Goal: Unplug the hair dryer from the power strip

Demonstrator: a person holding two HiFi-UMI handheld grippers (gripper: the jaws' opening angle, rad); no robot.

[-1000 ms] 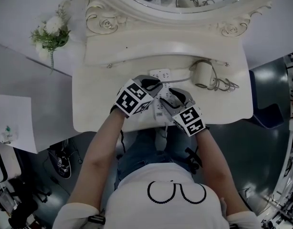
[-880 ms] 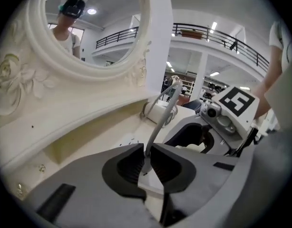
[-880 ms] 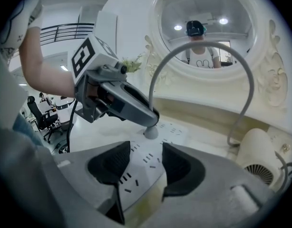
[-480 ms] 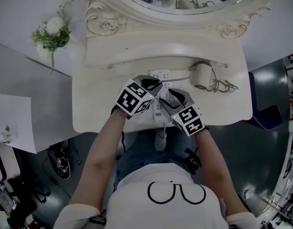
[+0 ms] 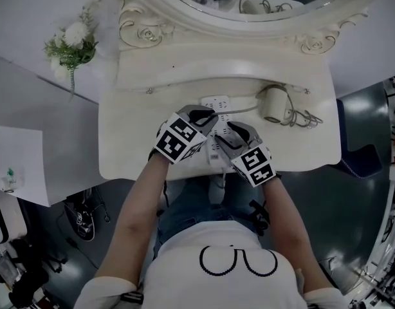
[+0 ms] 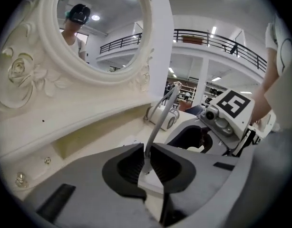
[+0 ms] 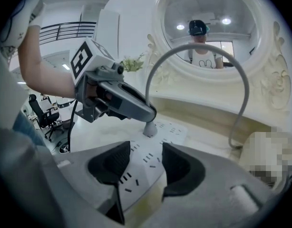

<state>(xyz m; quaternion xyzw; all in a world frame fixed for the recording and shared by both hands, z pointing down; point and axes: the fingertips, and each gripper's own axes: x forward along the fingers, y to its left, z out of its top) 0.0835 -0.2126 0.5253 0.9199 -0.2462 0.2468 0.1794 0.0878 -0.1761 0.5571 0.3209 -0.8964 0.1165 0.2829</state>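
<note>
A white power strip (image 5: 216, 101) lies lengthwise on the cream dressing table (image 5: 130, 140). My left gripper (image 5: 207, 116) is shut on the grey plug (image 7: 149, 128), which stands on the power strip (image 7: 158, 151). The plug's grey cord (image 7: 198, 49) arcs up and over to the white hair dryer (image 5: 273, 103) at the back right. In the left gripper view the cord (image 6: 155, 122) rises from between the closed pads. My right gripper (image 5: 228, 129) straddles the strip's near end, its jaws wide and its pads against both long sides.
An ornate mirror frame (image 5: 146, 28) and a raised shelf (image 5: 184, 69) stand behind the strip. The dryer's spare cord (image 5: 305, 115) is coiled at its right. A bunch of white flowers (image 5: 70, 44) sits far left. The table's front edge is just below my hands.
</note>
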